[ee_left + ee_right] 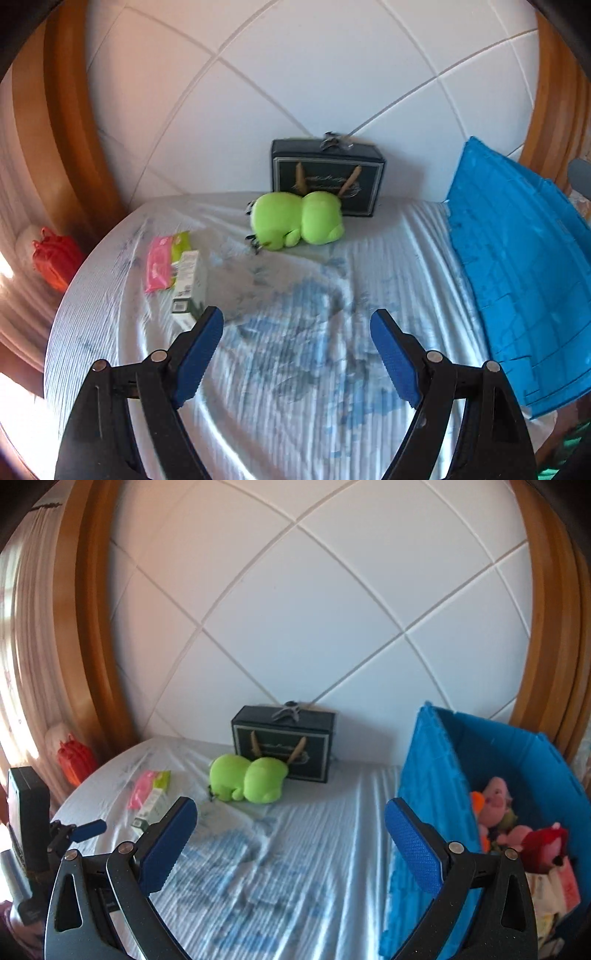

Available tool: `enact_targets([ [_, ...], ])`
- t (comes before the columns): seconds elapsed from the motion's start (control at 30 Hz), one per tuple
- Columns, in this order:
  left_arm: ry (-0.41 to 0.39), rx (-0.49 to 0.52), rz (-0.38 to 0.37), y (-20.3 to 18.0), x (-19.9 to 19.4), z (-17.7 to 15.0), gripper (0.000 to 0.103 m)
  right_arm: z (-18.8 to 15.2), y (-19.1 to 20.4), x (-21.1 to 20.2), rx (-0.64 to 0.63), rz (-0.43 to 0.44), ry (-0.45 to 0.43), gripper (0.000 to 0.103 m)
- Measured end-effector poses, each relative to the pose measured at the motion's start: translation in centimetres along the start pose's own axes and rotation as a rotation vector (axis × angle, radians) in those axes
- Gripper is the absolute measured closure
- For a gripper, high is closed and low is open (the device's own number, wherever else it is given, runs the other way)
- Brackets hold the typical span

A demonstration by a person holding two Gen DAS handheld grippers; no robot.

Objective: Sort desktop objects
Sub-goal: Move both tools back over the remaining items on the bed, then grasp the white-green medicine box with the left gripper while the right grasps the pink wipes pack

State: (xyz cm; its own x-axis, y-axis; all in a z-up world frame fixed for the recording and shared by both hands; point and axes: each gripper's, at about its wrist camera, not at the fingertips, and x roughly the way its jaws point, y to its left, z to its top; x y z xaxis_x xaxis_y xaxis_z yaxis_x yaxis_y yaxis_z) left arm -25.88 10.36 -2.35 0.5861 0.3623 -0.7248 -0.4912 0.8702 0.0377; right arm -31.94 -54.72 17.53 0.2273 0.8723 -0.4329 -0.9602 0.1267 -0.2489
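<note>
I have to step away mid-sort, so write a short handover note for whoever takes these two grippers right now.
Left gripper: open, empty, above the sheet.
Right gripper: open, empty, beside the blue bin.
Done: several plush toys already lie in the blue bin.
Left on the bed: green plush lying in front of the dark gift box; pink packet and white-green carton side by side at the left.
A red bag sits off the bed's left edge.
The green plush looks like the likely next pick.
</note>
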Motion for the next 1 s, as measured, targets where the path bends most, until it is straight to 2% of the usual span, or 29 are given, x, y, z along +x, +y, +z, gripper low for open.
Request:
enact_targets([
  [0.17,0.095,-0.074,0.078,8.1,4.9,-1.0,0.021,-0.9,4.3,6.7,-0.022,0.02,0.127,0.0],
  [0.37,0.181,-0.167,0.11,14.4,11.3,-1.6,0.021,-2.8,5.3,14.6,-0.015,0.029,0.266,0.0],
  [0.67,0.27,-0.184,0.145,16.1,22.1,0.9,0.021,-5.6,5.2,25.2,-0.014,0.043,0.425,0.0],
  [0.87,0.344,-0.159,0.115,15.4,27.4,0.4,0.022,-7.3,6.3,30.8,-0.023,0.059,0.506,0.0],
  [0.93,0.366,-0.153,0.12,15.4,28.6,-0.2,0.046,-7.9,7.1,32.3,-0.032,0.074,0.532,0.0],
  [0.97,0.381,-0.161,0.132,15.7,28.9,-0.6,0.064,-8.1,7.6,32.9,-0.035,0.079,0.545,0.0],
  [1.0,0.392,-0.178,0.136,16.1,29.0,-0.9,0.067,-8.3,8.2,33.5,-0.035,0.085,0.555,0.0],
])
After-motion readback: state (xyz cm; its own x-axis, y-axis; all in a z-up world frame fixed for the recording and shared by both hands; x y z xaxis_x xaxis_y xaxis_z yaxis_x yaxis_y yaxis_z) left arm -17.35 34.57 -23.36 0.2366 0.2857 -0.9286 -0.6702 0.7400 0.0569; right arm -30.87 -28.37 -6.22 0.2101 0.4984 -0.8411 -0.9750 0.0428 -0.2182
